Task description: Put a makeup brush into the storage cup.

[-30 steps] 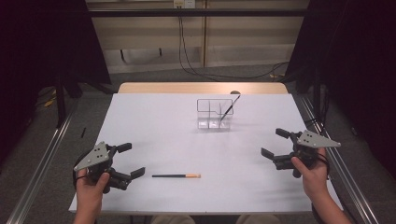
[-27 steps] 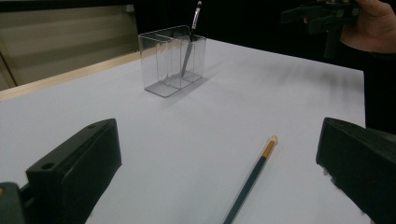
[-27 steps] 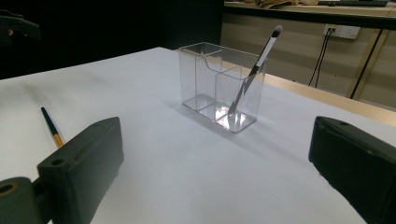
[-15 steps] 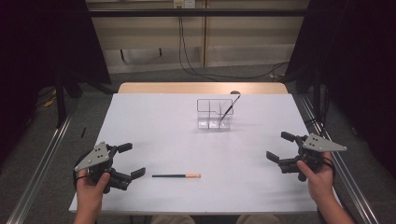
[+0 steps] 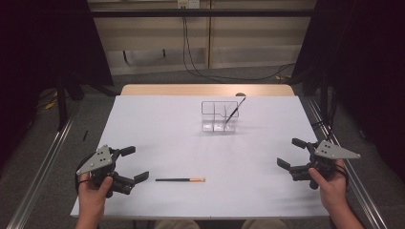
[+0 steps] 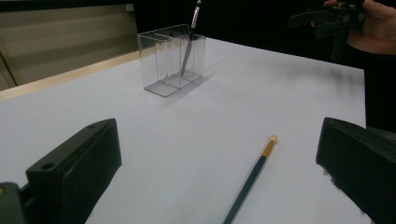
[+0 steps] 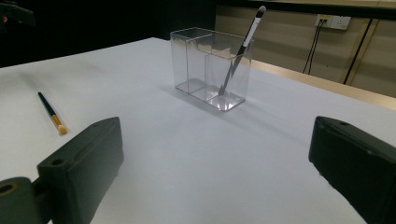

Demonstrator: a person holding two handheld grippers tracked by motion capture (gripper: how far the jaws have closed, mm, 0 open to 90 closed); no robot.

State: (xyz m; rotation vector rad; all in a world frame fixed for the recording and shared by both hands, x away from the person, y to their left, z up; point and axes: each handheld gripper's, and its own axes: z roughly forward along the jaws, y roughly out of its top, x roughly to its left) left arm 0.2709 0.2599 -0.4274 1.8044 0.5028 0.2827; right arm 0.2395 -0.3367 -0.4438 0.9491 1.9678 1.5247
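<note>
The white table (image 5: 191, 143), smooth and matte, spans the scene, with a strip of pale wood showing along its far edge. At its near corners two hands each hold a black gripper low over the surface, both aimed toward the middle.

The left gripper (image 5: 131, 165), capped by a grey three-cornered plate, sits at the near left corner, the person's left hand (image 5: 93, 191) wrapped around its grip from below. Its jaws stand wide apart and hold nothing. The right gripper (image 5: 292, 153), with a like plate, hangs at the near right edge in the right hand (image 5: 329, 183); its jaws are also spread and empty.

One clear plastic organizer (image 5: 219, 115) stands well ahead of both grippers, toward the far middle of the table. It is a rectangular box with thin partition walls; in the right gripper view (image 7: 210, 70) several compartments can be made out.

Two slim brushes are in sight. One dark-handled brush (image 5: 234, 110) stands tilted in the organizer's right-hand compartment, tip leaning out over the rim. The other brush (image 5: 180, 180), dark-handled with a gold ferrule and pale tip, lies flat on the table just to the right of the left gripper's open jaws, apart from them; in the left gripper view (image 6: 250, 179) it lies between the jaws, ahead, pointing away.
</note>
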